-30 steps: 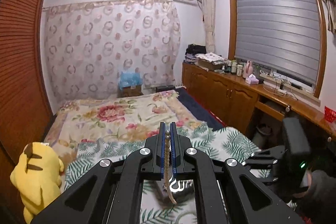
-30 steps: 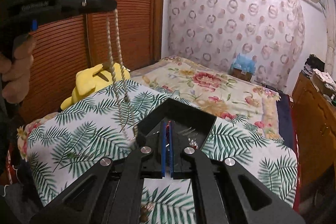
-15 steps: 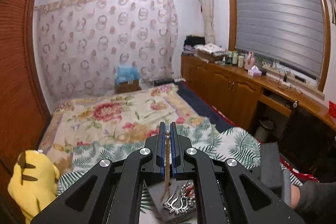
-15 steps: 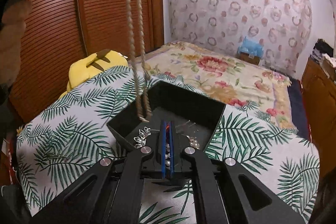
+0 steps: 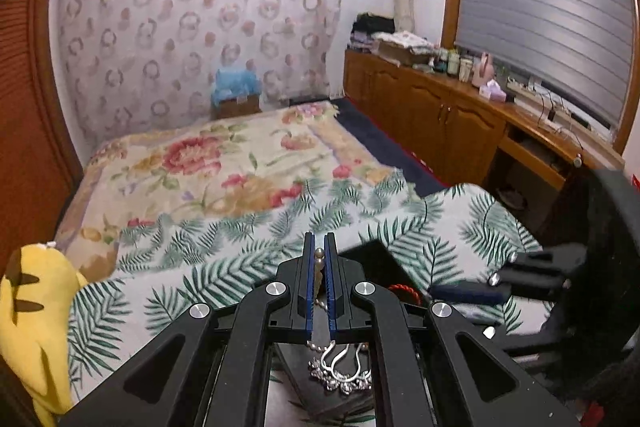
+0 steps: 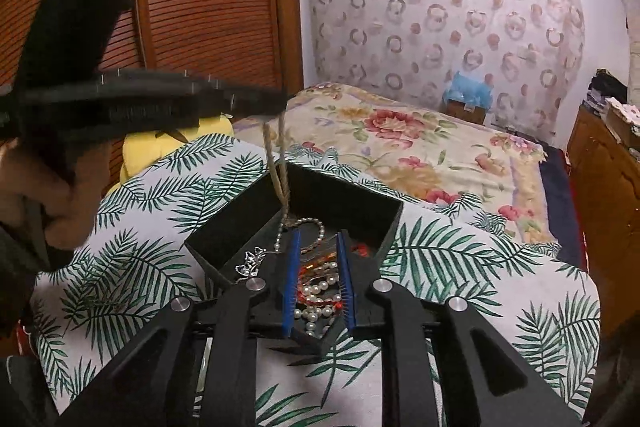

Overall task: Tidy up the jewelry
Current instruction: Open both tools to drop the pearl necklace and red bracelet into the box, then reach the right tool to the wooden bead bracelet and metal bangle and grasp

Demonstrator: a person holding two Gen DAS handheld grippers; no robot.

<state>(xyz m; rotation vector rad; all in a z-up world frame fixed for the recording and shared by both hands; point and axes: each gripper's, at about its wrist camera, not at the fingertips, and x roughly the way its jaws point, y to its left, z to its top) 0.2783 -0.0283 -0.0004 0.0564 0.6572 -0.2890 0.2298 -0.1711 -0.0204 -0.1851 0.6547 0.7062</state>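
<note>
My left gripper (image 5: 319, 247) is shut on a gold bead necklace (image 5: 318, 269). In the right wrist view the left gripper (image 6: 276, 99) holds that necklace (image 6: 278, 171) hanging down into a black open box (image 6: 244, 223) on the palm-leaf cloth. The necklace's lower end touches the jewelry inside. The box holds a pearl strand (image 6: 316, 295), a red cord (image 6: 360, 249) and a silver ornate piece (image 6: 250, 261) at its left rim. My right gripper (image 6: 318, 239) is open, its jaws spread over the box's near part. The silver piece (image 5: 340, 375) also shows under the left gripper.
A yellow plush toy (image 5: 32, 323) lies at the bed's left edge by the wooden slatted wardrobe (image 6: 208, 7). A floral blanket (image 5: 224, 163) covers the far bed. A wooden cabinet run (image 5: 440, 115) stands at the right.
My left gripper has come down with the necklace, so its lower end now rests in the box. My right gripper has opened and moved forward over the box.
</note>
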